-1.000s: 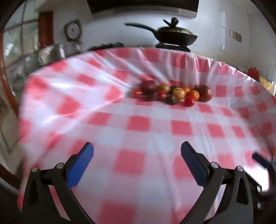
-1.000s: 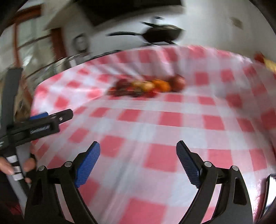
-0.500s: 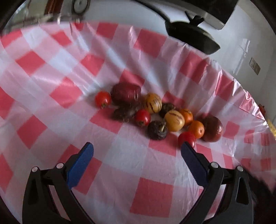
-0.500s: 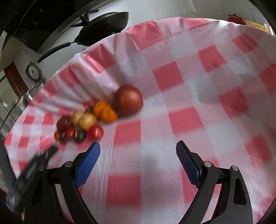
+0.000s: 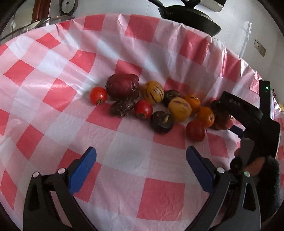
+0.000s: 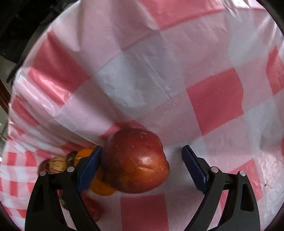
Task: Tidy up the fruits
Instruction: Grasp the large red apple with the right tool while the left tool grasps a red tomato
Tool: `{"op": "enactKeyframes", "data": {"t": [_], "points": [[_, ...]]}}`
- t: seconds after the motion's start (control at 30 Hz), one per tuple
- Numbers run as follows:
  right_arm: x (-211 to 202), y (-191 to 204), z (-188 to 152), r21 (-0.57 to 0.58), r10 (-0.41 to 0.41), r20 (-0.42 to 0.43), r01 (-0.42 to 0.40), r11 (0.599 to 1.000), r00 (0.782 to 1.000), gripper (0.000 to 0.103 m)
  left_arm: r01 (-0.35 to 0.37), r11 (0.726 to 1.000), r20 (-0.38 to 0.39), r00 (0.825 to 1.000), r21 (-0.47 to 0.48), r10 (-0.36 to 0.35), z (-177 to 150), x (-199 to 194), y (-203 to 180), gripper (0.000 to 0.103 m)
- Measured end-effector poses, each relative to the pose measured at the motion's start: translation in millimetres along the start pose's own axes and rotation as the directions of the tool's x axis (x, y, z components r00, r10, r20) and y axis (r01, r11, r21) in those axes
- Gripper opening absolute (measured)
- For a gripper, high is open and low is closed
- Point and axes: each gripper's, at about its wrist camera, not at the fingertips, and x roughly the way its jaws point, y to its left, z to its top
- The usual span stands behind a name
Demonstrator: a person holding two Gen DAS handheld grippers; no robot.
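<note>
A cluster of fruits lies on the red-and-white checked tablecloth (image 5: 124, 156): a purple sweet-potato-like one (image 5: 122, 85), red tomatoes (image 5: 98, 95), striped yellow melons (image 5: 154, 92), dark round ones (image 5: 161, 121), oranges (image 5: 205, 116) and a red apple (image 5: 222, 119). My left gripper (image 5: 141, 165) is open, short of the cluster. My right gripper (image 6: 142, 165) is open around the red apple (image 6: 136, 160), with its left finger between the apple and an orange (image 6: 102, 184). The right gripper also shows in the left wrist view (image 5: 236, 128).
A black wok (image 5: 190, 16) stands beyond the table's far edge. A wall socket (image 5: 260, 48) is on the white wall. The table's far edge (image 6: 26, 67) is close on the left in the right wrist view.
Both grippers have moved in toward the fruits. The right gripper has dropped down around the red apple, which now fills the space between its fingers.
</note>
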Motion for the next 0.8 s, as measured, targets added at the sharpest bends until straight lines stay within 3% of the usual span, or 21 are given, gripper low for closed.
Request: {"op": "enactKeyframes", "data": {"t": [0.1,0.17,0.2,0.23,0.37,0.53,0.8], "points": [[4,10,-2,-0.042,-0.043,-0.005,0.042,0.998,0.999,0.087,0.003,1.000,-0.007,1.000,-0.014,-0.003,0,1,3,0.101],[4,9,-3,-0.039,-0.061,0.000,0.061,0.997,0.998,0.077,0.004,1.000,-0.008,1.000,-0.017,-0.004,0,0,3,0.101],[2,9,-4,-0.042,-0.037,0.007,0.037,0.998,0.999,0.064,0.003,1.000,-0.009,1.000,-0.015,-0.003,0,1,3,0.101],[1,10,-6,-0.051,-0.016,0.005,0.016,0.999,1.000,0.061,0.002,1.000,-0.010,1.000,-0.012,-0.002,-1,0,3,0.101],[-9,9,-17,-0.070,-0.040,0.010,0.040,0.997,0.999,0.060,0.002,1.000,-0.010,1.000,-0.009,-0.002,0,1,3,0.101],[-36,-14,-34,0.013,-0.019,0.021,0.019,1.000,1.000,0.060,0.003,1.000,-0.011,1.000,-0.011,-0.003,-1,2,3,0.101],[-102,-57,-105,0.135,0.064,0.019,-0.066,0.989,0.998,0.060,0.003,1.000,-0.010,1.000,-0.001,-0.003,-4,1,1,0.101]]}}
